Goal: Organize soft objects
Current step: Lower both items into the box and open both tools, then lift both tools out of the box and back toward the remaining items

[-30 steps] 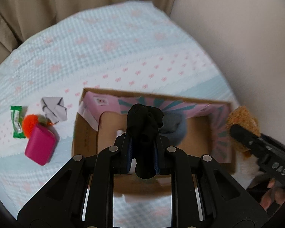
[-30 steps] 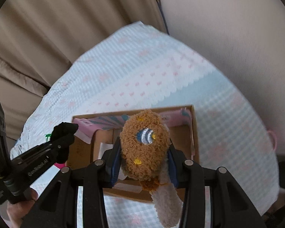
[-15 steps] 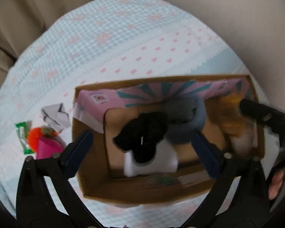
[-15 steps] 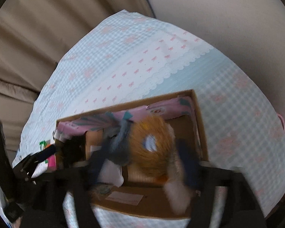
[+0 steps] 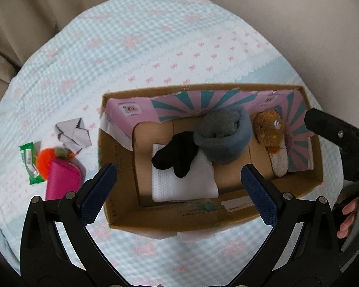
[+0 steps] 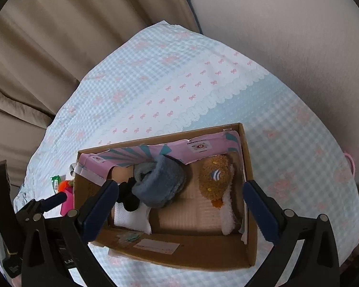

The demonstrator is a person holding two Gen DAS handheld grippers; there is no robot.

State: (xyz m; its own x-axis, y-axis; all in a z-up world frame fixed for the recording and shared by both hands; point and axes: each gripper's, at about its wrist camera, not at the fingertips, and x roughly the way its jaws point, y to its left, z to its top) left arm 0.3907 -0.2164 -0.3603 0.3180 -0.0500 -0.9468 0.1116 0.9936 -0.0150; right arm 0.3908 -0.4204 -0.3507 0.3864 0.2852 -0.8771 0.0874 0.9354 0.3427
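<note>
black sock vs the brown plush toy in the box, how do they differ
The black sock is plain, dark and crumpled; the brown plush toy is fuzzy, with a striped patch and a white end. The black sock lies on a white cloth towards the left of the cardboard box; the brown plush toy lies stretched out by the right wall. Both are soft, inside the box, and held by neither gripper.

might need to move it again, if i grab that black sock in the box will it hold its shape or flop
The black sock probably flops: it lies crumpled with lobes draped over the white cloth. It looks thin and light, so likely easy to lift. Leaning against the grey fleece roll, it may drag that.
</note>
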